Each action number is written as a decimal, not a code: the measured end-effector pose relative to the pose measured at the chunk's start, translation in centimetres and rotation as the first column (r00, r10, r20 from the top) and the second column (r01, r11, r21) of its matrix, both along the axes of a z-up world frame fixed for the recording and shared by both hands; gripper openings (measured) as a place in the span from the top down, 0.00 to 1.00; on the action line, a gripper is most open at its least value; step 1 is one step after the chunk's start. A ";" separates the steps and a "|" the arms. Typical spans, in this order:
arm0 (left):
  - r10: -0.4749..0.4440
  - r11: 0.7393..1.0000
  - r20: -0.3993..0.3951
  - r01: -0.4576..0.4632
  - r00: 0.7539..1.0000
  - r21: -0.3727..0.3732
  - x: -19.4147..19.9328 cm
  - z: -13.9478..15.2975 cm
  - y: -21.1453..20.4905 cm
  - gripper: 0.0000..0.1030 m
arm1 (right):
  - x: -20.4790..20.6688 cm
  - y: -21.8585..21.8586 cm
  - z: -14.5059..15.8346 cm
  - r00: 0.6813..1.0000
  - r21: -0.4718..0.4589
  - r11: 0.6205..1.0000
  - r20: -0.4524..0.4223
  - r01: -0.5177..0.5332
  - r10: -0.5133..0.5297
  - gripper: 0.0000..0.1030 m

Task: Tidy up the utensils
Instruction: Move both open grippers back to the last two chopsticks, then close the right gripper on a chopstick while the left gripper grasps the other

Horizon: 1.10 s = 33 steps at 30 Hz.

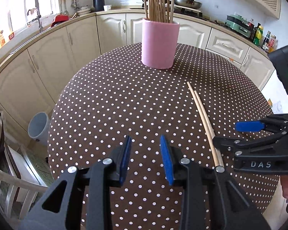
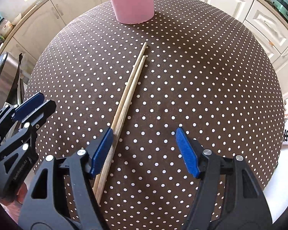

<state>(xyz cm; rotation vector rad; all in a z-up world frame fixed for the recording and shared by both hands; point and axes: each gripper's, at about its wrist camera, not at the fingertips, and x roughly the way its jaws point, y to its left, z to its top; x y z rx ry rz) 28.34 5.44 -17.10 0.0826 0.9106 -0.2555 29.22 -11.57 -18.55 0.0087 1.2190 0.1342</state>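
Right gripper (image 2: 144, 149), black with blue pads, had its jaws spread wide, nothing held; its left pad (image 2: 102, 150) sat just beside two loose wooden chopsticks (image 2: 128, 95). "DAS" was readable on its body in the left wrist view. Left gripper (image 1: 146, 159) was also parted, empty, narrower gap. The chopsticks lay side by side on the brown polka-dot tablecloth (image 2: 201, 76), long axis pointing toward the pink cylindrical holder (image 1: 159, 44) stuffed with upright wooden chopsticks (image 1: 158, 2).
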 end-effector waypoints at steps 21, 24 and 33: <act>-0.071 0.996 -0.045 0.068 0.996 -0.058 1.3 0.0 -3.6 0.65 | 1.5 -0.1 0.6 0.999 0.100 0.995 -0.033 0.028 -0.025 0.94; -0.115 0.990 -0.089 0.107 0.989 -0.091 2.1 0.0 -5.2 0.65 | 2.2 -3.2 1.1 0.996 0.196 0.977 -0.040 0.082 -0.076 0.94; -0.086 0.996 -0.219 0.076 0.972 -0.054 6.3 -1.4 -9.9 0.65 | 3.8 -9.2 1.1 0.989 0.309 0.940 -0.058 0.147 -0.136 0.94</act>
